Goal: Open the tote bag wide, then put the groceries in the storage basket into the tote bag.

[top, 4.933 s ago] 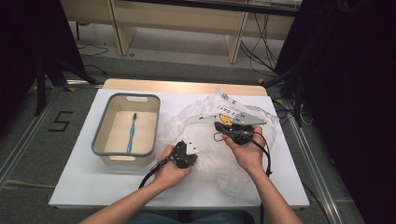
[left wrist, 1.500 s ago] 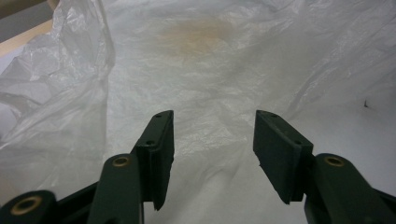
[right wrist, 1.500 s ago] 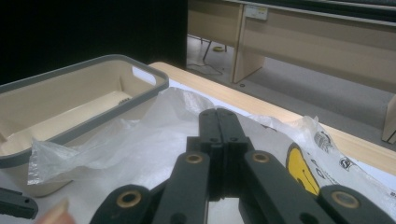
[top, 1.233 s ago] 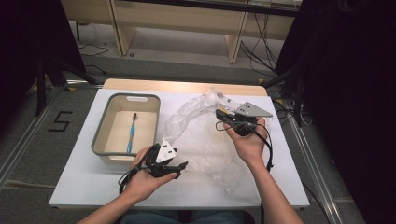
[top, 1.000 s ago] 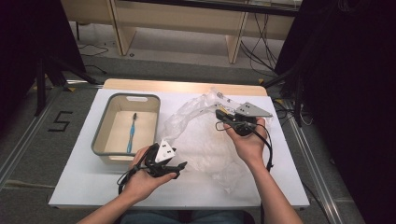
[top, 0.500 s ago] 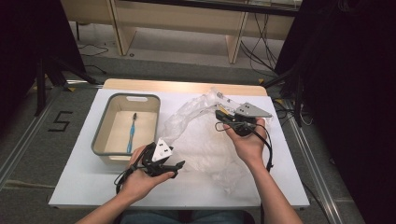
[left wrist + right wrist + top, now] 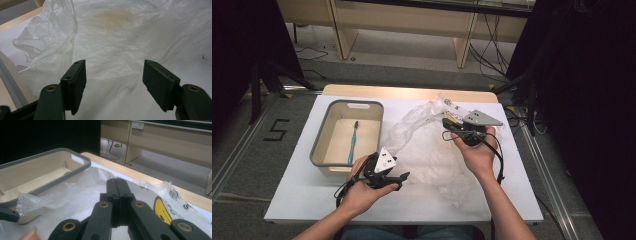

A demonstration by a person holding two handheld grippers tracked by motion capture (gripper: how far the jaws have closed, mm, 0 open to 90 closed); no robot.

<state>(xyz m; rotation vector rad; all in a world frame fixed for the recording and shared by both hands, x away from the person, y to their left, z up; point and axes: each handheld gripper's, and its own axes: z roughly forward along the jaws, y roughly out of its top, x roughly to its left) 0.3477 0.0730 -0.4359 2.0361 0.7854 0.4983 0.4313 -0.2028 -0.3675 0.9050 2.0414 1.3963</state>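
Ahead of spread left hand-held gripper (image 7: 113, 92): plastic bag (image 7: 112, 45); right (image 7: 117, 195) pinching it.

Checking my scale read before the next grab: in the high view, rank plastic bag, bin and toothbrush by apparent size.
1. Plastic bag, widest spread.
2. Bin, clearly smaller.
3. Toothbrush, far smallest, lying inside the bin.

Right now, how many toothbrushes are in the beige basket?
1. A blue toothbrush lies alone on the floor of the grey-rimmed beige basket, left of the plastic bag. The bag might hide others outside the basket.
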